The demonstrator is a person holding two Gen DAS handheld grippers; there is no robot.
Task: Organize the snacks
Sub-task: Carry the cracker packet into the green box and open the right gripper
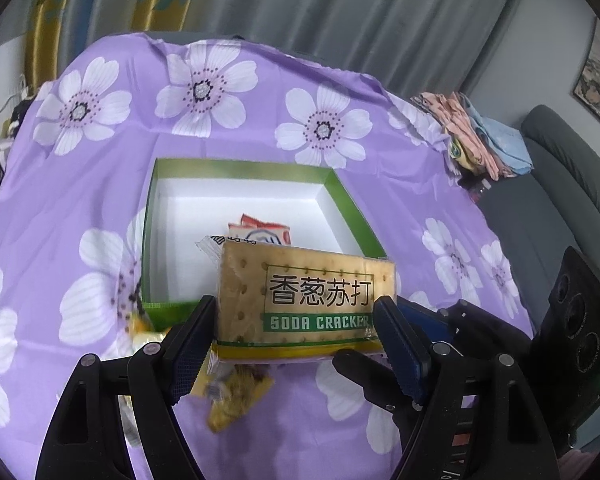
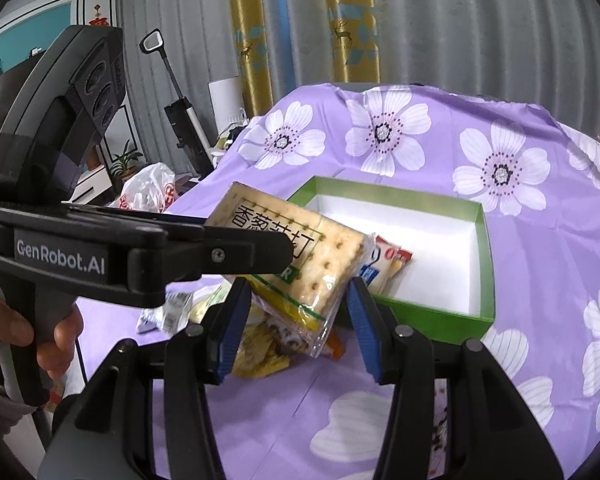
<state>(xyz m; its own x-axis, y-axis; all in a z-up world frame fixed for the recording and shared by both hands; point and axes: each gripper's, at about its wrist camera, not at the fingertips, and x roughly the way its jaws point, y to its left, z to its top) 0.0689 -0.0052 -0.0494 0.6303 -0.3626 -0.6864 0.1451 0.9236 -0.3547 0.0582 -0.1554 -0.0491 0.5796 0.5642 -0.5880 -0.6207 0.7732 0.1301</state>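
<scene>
Your left gripper point(image 1: 296, 320) clamps the cracker pack point(image 1: 308, 300) above the green box point(image 1: 340, 188) — your right gripper point(image 2: 296, 320) stands part-open, gripping nothing.

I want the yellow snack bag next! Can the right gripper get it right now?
Probably yes. The right gripper is open and holds nothing, and the yellow snack bag lies just ahead, though the soda cracker pack in the left gripper hangs over it.

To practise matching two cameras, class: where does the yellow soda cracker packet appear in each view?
Left wrist view: the yellow soda cracker packet sits low centre, gripped between the left gripper's fingers.
Right wrist view: left of centre, tilted, above the right gripper.
Shared landmark: the green-walled cardboard box with a white floor just behind it.
</scene>
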